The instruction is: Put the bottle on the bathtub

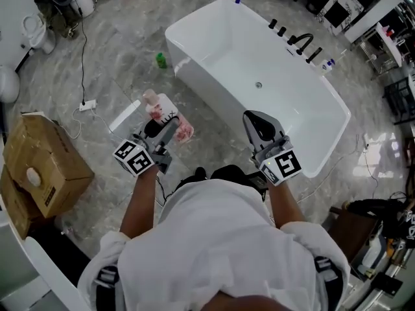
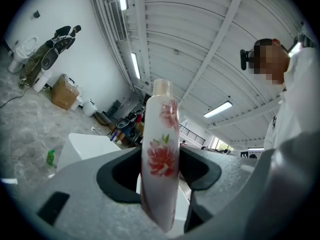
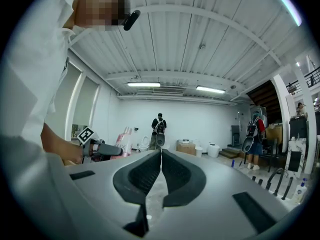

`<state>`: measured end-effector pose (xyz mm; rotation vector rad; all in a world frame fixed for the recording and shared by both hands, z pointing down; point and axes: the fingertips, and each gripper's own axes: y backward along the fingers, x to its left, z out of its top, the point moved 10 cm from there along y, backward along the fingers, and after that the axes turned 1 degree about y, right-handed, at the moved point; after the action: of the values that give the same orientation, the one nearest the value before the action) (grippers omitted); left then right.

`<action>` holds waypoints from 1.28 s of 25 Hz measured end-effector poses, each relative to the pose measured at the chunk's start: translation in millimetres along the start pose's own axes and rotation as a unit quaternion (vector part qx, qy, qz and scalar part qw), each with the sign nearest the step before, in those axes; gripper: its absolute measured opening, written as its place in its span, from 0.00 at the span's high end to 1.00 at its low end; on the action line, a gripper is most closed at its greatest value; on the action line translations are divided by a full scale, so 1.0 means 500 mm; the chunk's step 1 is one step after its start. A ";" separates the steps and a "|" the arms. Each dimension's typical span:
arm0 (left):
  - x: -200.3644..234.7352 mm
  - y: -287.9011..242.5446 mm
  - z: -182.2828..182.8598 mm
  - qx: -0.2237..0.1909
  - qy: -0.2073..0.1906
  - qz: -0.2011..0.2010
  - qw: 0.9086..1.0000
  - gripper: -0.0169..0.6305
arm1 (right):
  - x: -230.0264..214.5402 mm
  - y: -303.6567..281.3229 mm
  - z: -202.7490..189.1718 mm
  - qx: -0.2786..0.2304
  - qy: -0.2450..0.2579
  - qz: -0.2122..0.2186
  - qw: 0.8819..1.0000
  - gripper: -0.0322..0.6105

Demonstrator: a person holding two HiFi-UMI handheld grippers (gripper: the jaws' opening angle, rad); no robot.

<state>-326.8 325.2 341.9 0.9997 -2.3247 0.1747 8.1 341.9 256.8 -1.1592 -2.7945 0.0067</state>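
Observation:
A white bottle with pink flower print [image 1: 167, 116] is clamped between the jaws of my left gripper [image 1: 163, 133], over the grey floor just left of the bathtub. In the left gripper view the bottle [image 2: 160, 156] stands upright between the dark pads, its cap at the top. The white freestanding bathtub [image 1: 194, 34] stretches from the top centre to the right, with black taps [image 1: 299, 44] on its far rim. My right gripper [image 1: 258, 127] hovers above the tub's near rim, jaws together with nothing in them; its own view shows the tips [image 3: 160, 154] touching.
A small green bottle [image 1: 161, 60] stands on the floor left of the tub. Cardboard boxes [image 1: 45, 167] sit at the left, with a cable and power strip [image 1: 87, 105] near them. Toilets [image 1: 35, 31] stand far left. People with backpacks [image 3: 159, 129] are at the back.

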 end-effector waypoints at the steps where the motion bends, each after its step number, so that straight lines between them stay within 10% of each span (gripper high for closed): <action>1: 0.009 -0.004 0.003 0.000 0.002 -0.001 1.000 0.62 | -0.005 -0.011 -0.006 0.000 -0.004 0.001 1.000 0.92; 27: 0.356 -0.493 0.217 0.056 -0.004 0.045 0.997 0.62 | -0.582 -0.372 -0.120 -0.041 -0.079 -0.060 0.994 0.92; 32: 0.418 -0.583 0.262 0.017 0.021 0.048 0.998 0.62 | -0.677 -0.410 -0.124 -0.049 -0.067 -0.068 0.994 0.92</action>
<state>-298.1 -54.8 322.8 0.8935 -2.3391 0.2725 107.1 -44.4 292.6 -1.0220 -3.0171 -0.0670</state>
